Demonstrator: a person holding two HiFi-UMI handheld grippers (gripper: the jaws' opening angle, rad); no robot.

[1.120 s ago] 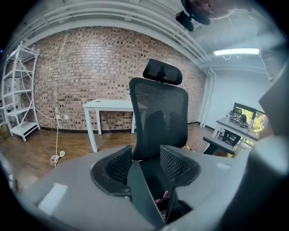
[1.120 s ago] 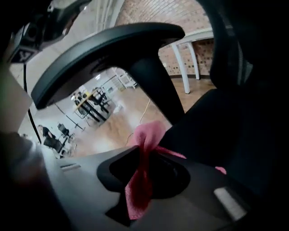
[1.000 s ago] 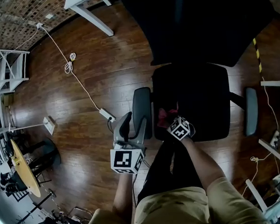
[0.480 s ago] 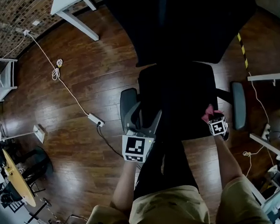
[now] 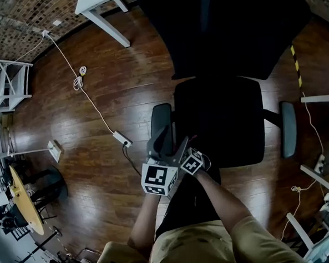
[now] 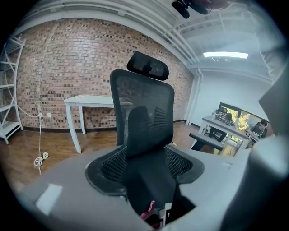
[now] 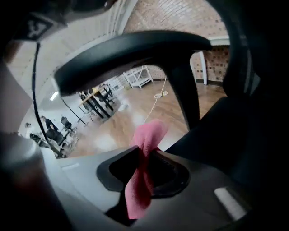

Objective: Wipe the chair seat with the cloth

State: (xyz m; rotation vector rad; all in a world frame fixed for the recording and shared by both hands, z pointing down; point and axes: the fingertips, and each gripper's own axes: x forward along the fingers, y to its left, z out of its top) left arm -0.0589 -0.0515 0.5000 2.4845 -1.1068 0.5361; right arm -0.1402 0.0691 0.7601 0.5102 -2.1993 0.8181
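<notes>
Overhead, the left gripper (image 5: 170,146) and right gripper (image 5: 193,154) sit close together at the front left corner of the chair seat (image 5: 222,119), just beside the left armrest (image 5: 161,121). The cloth hardly shows from there. The right gripper view does show it: a pink cloth (image 7: 143,169) clamped between its jaws, one end sticking up below the armrest. The left gripper view (facing the backrest (image 6: 143,113)) shows its jaws opening wide and gripping nothing, with a pink scrap low in the gap.
</notes>
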